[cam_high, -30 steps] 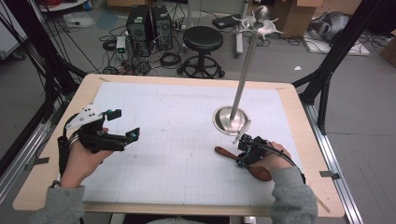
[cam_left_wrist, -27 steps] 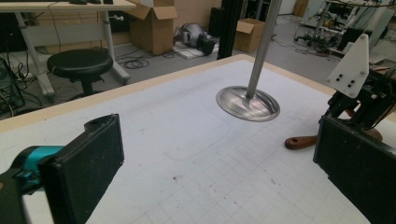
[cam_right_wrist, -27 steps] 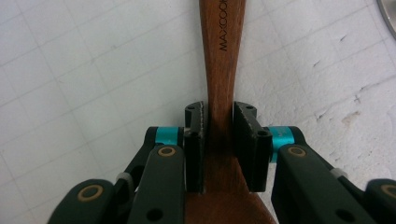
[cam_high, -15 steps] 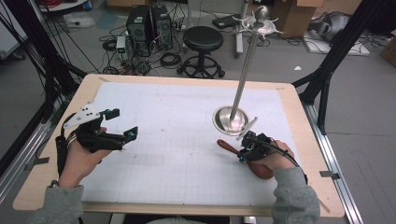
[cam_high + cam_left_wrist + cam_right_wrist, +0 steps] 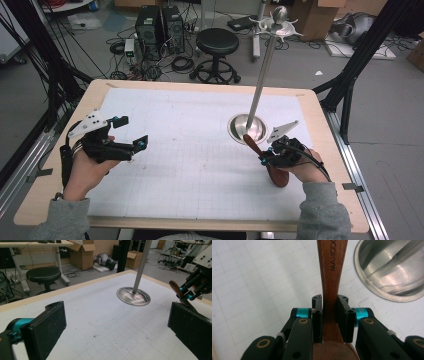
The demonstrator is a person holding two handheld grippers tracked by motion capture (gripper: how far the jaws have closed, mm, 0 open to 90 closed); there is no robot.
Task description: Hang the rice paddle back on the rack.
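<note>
Wooden spoon (image 5: 264,161) is now off the table, pinched at its neck between the pads of my right gripper (image 5: 329,315), handle angled up toward the steel stand (image 5: 260,95). A second ago it lay flat beside the stand's base; since then I have raised it. I judge hanging it on the hooks comes next. My left gripper (image 5: 131,132) waits spread wide, holding nothing.
</note>
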